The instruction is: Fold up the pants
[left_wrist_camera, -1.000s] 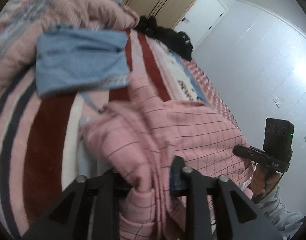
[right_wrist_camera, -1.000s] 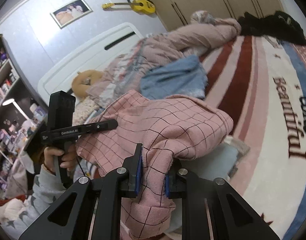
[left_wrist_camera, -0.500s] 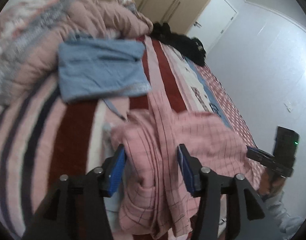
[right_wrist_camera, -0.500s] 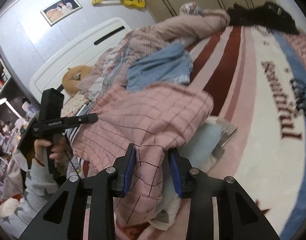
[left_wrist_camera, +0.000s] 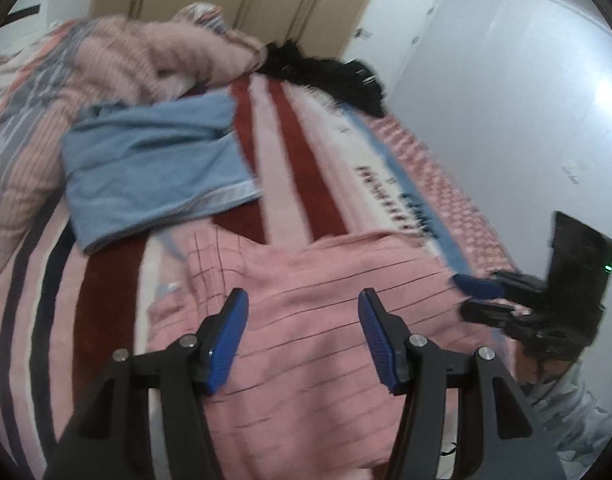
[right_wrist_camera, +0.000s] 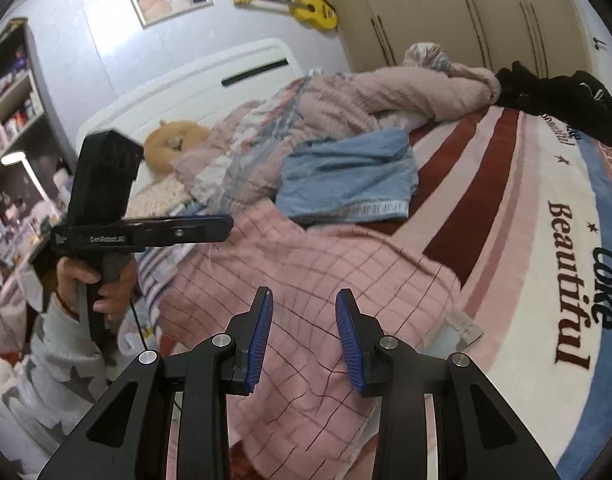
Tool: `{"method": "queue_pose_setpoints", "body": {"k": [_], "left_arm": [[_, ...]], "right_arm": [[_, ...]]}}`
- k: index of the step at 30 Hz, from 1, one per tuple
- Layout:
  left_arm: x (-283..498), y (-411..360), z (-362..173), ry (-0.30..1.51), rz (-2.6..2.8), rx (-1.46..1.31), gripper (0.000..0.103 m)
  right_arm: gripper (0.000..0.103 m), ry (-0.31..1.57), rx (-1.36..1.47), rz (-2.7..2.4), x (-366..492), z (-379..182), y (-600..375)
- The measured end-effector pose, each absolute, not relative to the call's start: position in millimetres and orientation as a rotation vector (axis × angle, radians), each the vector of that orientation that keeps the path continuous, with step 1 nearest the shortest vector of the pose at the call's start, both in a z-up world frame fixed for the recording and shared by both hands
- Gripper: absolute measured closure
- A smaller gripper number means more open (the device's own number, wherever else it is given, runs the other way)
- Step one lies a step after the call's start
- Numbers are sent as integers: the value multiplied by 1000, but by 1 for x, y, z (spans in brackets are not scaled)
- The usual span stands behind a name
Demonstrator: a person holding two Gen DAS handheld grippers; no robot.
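Observation:
The pink checked pants [left_wrist_camera: 326,320] lie folded over in a rough flat bundle on the striped bed blanket [left_wrist_camera: 289,148], near the bed's front edge. They also show in the right wrist view [right_wrist_camera: 306,280]. My left gripper [left_wrist_camera: 303,332] is open and empty, hovering just above the pants. My right gripper [right_wrist_camera: 303,340] is open and empty above the pants' near part. The right gripper shows at the right of the left wrist view [left_wrist_camera: 482,296]; the left gripper shows at the left of the right wrist view [right_wrist_camera: 221,224].
A folded light blue garment [left_wrist_camera: 153,168] lies behind the pants. A pink quilt [right_wrist_camera: 386,92] and black clothes [right_wrist_camera: 566,100] are heaped at the back. A headboard [right_wrist_camera: 225,80], plush toy [right_wrist_camera: 173,144] and shelves [right_wrist_camera: 9,120] stand to the left.
Both grippers let go of the pink pants, opened wide and drew back and up. The pants dropped from a raised bunch to a flatter folded bundle on the blanket.

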State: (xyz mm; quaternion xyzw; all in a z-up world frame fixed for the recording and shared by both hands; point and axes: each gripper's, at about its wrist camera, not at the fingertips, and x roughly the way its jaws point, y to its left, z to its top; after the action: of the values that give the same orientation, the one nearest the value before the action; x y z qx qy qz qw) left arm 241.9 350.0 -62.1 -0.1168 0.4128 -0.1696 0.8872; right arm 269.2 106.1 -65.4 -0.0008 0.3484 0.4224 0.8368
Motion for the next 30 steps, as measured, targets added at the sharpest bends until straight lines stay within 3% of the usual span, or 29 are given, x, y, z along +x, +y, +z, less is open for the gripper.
{"method": "queue_pose_setpoints", "body": {"k": [11,17,21,30], "left_arm": [[250,374,-105,846,-447,-368,56],[240,372,-95,842,-427,-389,55],[215,363,-75,809,-397,-312,42],[170,379,-86,832,-318,-222,41]], "right_arm": [[73,794,-50,848,284,-117,97],[68,777,-83,843,278,-111,101],[60,730,-117,829,263,-100,103],[59,663,-208,890,220,-90,99]]}}
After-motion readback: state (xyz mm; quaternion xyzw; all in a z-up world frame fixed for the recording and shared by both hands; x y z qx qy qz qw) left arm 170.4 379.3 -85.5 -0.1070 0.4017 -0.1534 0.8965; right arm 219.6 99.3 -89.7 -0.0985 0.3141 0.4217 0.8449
